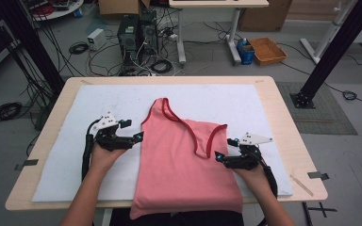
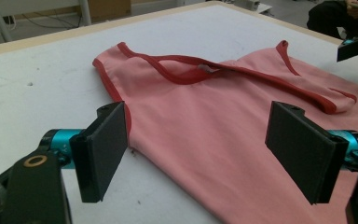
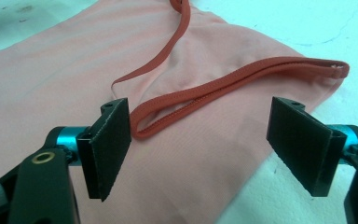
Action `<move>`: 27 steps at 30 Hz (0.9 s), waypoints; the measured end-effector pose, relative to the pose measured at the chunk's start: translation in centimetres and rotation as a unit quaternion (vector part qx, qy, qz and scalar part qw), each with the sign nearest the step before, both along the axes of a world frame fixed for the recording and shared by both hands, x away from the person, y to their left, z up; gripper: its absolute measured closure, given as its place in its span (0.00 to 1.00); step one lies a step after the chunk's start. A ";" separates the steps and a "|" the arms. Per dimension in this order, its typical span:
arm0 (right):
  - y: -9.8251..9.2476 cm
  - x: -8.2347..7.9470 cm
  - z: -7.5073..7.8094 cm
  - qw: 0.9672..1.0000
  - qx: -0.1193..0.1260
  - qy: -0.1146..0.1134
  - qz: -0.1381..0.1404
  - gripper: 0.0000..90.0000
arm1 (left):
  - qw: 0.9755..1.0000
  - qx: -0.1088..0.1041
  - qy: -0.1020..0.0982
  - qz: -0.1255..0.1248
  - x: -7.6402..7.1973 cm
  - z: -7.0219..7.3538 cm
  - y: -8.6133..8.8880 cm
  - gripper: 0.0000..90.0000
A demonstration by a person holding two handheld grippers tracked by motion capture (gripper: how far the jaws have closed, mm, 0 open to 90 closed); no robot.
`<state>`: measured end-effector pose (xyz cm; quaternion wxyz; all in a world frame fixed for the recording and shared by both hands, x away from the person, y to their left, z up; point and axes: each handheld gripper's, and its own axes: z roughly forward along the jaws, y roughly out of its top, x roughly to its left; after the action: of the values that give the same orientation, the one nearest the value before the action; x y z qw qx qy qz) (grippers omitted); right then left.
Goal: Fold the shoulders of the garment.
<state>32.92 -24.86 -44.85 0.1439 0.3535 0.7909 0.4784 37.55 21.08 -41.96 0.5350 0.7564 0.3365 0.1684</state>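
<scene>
Cables, computer towers and cardboard boxes cluttered the floor beyond the pale wooden table [image 1: 283, 122], whose top carried a white padded sheet [image 1: 75, 155]. On that sheet lay the pink sleeveless top with red binding [image 1: 179, 165], spread fairly flat, its hem hanging over the near edge towards me and one strap folded across the neck opening. I had the left gripper [image 1: 139, 136] just beside the garment's left side seam, jaws standing wide with nothing between them; in the left gripper view the seam ran close past one pad. The right gripper [image 1: 218, 155] hovered at the right armhole, jaws likewise wide and empty, above the red binding loop [image 3: 223, 88]. I judged the cloth light, limp and prone to wrinkling, so it would sag from any single pinch. The bound edges looked firmer, and I reckoned the shoulder strap or armhole binding the surest place to grip.
</scene>
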 end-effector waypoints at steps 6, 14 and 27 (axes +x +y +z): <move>0.0 0.2 0.0 1.000 0.000 0.011 0.006 0.24 | 1.000 -0.008 0.001 -0.008 2.2 1.6 -0.4 0.23; -0.3 0.3 -0.1 1.000 0.014 0.010 -0.002 0.24 | 1.000 -0.013 0.009 -0.003 5.6 2.8 -0.9 0.23; -0.3 0.4 -0.1 1.000 0.013 0.018 0.000 0.24 | 0.998 0.037 0.056 0.000 11.6 1.5 -4.5 0.24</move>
<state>33.28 -25.13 -44.97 0.1252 0.3638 0.7868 0.4826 49.16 16.55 -40.43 0.4869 0.7841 0.3591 0.1384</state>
